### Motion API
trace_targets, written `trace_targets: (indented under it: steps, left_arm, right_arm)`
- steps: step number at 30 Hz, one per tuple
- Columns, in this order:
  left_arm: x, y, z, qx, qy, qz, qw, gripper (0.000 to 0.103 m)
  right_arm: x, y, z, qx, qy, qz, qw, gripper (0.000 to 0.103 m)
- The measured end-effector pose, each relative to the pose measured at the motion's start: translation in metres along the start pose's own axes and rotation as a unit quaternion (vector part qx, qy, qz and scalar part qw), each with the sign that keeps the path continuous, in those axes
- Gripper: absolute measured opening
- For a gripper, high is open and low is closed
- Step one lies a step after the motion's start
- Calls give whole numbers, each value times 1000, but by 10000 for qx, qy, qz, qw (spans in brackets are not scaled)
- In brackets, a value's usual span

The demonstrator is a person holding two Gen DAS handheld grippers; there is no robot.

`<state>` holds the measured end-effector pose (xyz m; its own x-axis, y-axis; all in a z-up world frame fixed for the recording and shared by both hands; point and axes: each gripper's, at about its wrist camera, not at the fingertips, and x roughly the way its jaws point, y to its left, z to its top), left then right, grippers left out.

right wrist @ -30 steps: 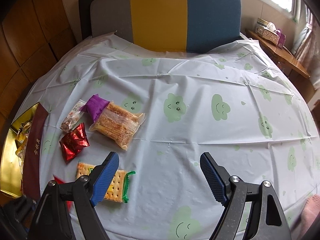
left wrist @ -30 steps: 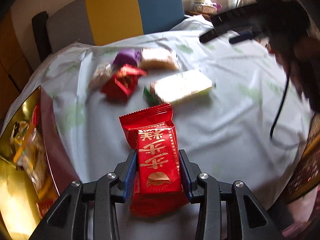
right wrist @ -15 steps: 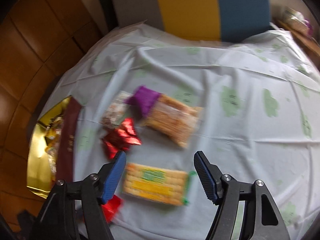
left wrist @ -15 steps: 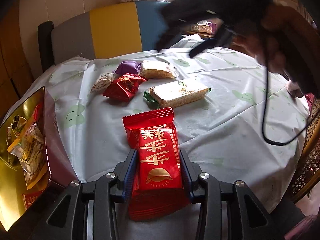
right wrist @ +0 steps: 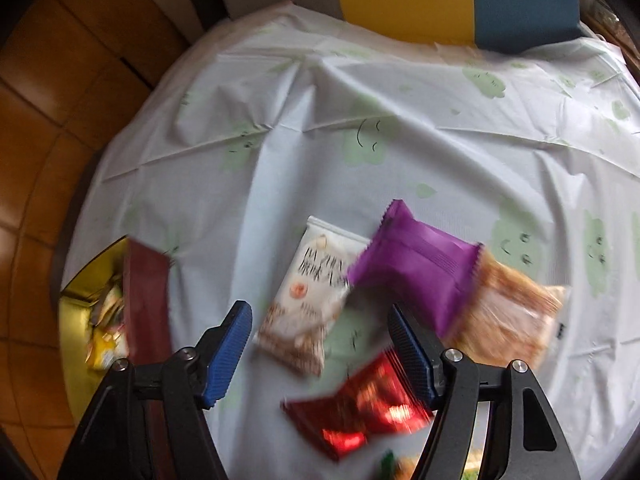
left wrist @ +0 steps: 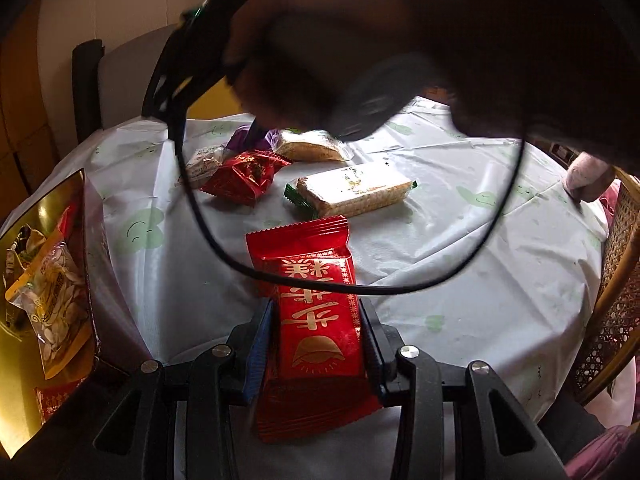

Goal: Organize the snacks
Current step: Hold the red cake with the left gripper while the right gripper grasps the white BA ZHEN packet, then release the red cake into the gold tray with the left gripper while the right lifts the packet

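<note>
Since the earlier frames, the right gripper (right wrist: 320, 344) has travelled from bare cloth to above the loose snack pile, jaws apart and holding nothing; the left gripper (left wrist: 317, 344) remains clamped on the long red packet (left wrist: 316, 320).

Take the gold box (left wrist: 40, 300) as landmark. Carry the red packet toward it, left of the left gripper, and release only once over the opening, above the seed bag (left wrist: 48, 292) inside.

Centre the right gripper's open jaws over one item before closing: the white packet (right wrist: 312, 296) lies nearest the box, the purple packet (right wrist: 420, 264) beyond it, overlapping the clear biscuit bag (right wrist: 508, 320).

Motion blur obscures the crinkled red pouch (right wrist: 360, 412). The right hand and cable block much of the left view.
</note>
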<state>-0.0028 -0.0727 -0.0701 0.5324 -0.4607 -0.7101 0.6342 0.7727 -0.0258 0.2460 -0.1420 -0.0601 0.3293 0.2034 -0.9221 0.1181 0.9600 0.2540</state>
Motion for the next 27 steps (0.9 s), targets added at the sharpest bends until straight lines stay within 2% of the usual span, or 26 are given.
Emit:
trace_targets:
  steps: [4,6,8,10,12,17,20,23,27]
  left_arm:
    - [1,1,-1,-26,-14,-41,10000,42]
    - [1,1,-1,-23,-15,-31,10000,42]
    - [1,1,-2,-37,-15,-37,10000,42]
    - [1,2,-2,-42,-15,-31,10000,42]
    - [0,1,-2,-29,-14,-8,10000,42]
    - [-1,-1,-2,-12,-13,29,10000,42]
    - [0,-1,-2,-18,-11,54,10000,42]
    - [-1,-1,-2,-17,-15,90,10000,42]
    - [0,-2,-2,-30,0,128,9999,42]
  right_arm:
    - [10,15,5,-314,-82,-328,9989,75]
    - [13,26,3,-736,-106,-565,9956,69]
    - [13,35,-3,-1219,-186,-849,9887,41]
    - [7,34,-6,-1288,-180,-735,9888,36]
    - [-6,33,-10,-1331,-325,-645,9885,35]
    - [-56,24,-30,-1527,-687,-57,9859,35]
    - [-87,5,-48,-1638,-840,115,9828,35]
    - [-107,-18,-66,-1696,-824,66,9820,35]
    - [-117,-62,-91,-1588,-723,-529,9832,35]
